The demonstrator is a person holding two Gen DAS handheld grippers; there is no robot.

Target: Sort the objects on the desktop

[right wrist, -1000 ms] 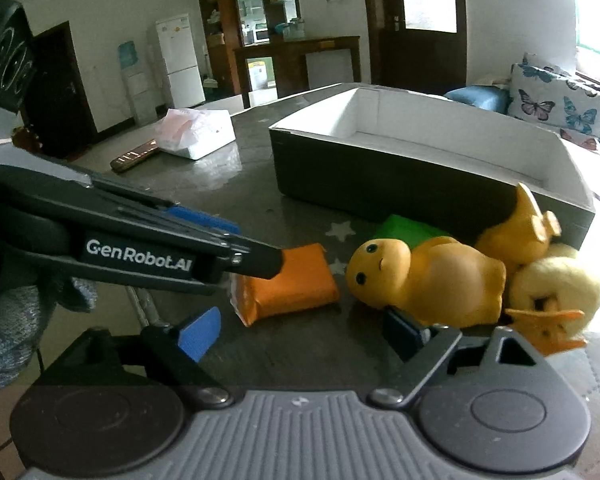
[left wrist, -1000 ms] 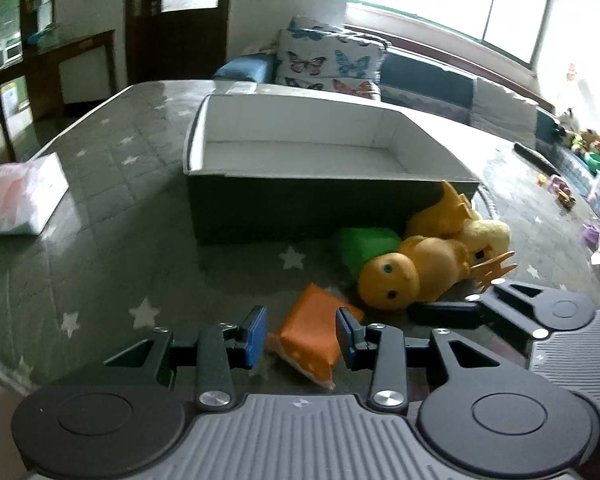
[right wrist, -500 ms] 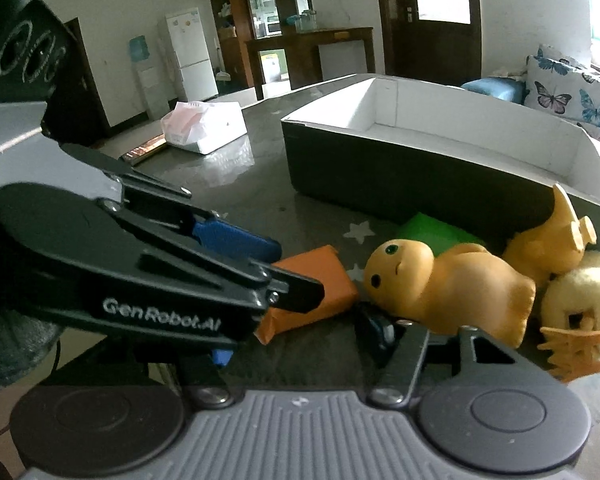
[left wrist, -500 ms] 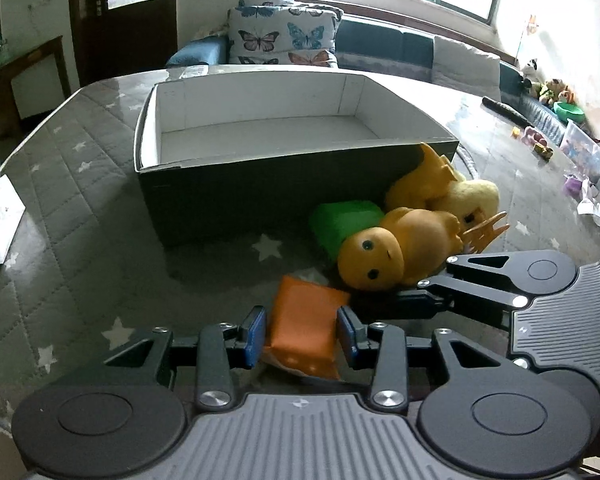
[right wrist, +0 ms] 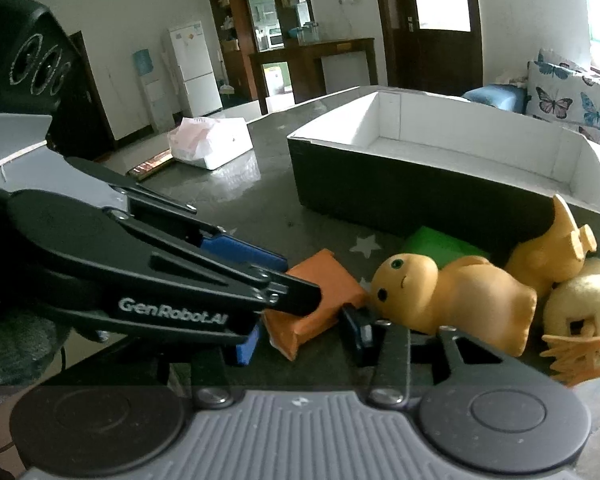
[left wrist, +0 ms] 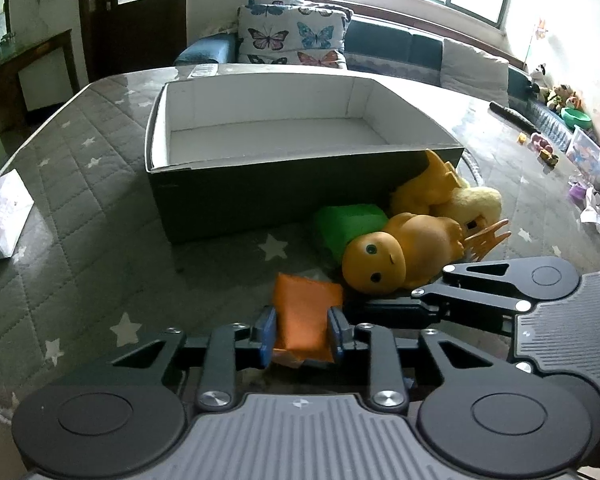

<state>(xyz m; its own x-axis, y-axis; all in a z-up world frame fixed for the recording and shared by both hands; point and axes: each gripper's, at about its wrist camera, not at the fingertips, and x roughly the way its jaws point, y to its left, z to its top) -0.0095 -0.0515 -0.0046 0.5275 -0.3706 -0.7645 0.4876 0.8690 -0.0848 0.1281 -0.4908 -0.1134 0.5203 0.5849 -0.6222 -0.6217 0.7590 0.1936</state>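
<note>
Orange packet [left wrist: 306,320] lies flat on the surface [left wrist: 80,248], just in front of the box [left wrist: 284,176]. I have the left tool [left wrist: 302,336] around it: blue pads touch both long sides, so I judge it clamped on the packet, not yet lifted. Right tool [right wrist: 306,338] sits low just beside, jaws spread, gripping nothing, its tips near the packet's end and the orange doll [right wrist: 448,300]. Box is empty, so nothing is sorted yet. Left to do, by my reckoning: packet, doll, green block [left wrist: 350,224], the yellow toys [left wrist: 452,196] piled against the box wall. White bag [right wrist: 210,142] lies well apart.
</note>
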